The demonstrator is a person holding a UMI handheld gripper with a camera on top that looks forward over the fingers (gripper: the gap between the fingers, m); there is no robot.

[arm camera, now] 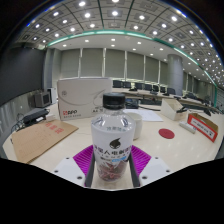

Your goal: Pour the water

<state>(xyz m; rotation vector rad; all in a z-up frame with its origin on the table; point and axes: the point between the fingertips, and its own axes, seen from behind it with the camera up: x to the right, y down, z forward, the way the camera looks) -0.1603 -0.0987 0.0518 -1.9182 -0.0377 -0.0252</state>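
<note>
A clear plastic water bottle (112, 140) stands upright between the fingers of the tool (112, 168), very close in front of it. Its white cap points up, and a white label with dark print wraps its lower body. The magenta pads (82, 158) sit at either side of the bottle's lower part, and both appear to press against it, so the tool looks closed on the bottle.

The bottle's base is hidden low between the fingers, so whether it rests on the white counter (165, 150) or is lifted off it cannot be told.

Ahead of the tool and to its left, a flat brown cardboard sheet (42, 138) lies on the counter. Beyond that sheet stands a large white box (82, 102) with red print. Ahead and to the right lies a small round red object (166, 132), and farther right a box with a red side (203, 124). Beyond the counter are office desks with monitors (135, 87), under a ceiling with rows of lights (100, 18).
</note>
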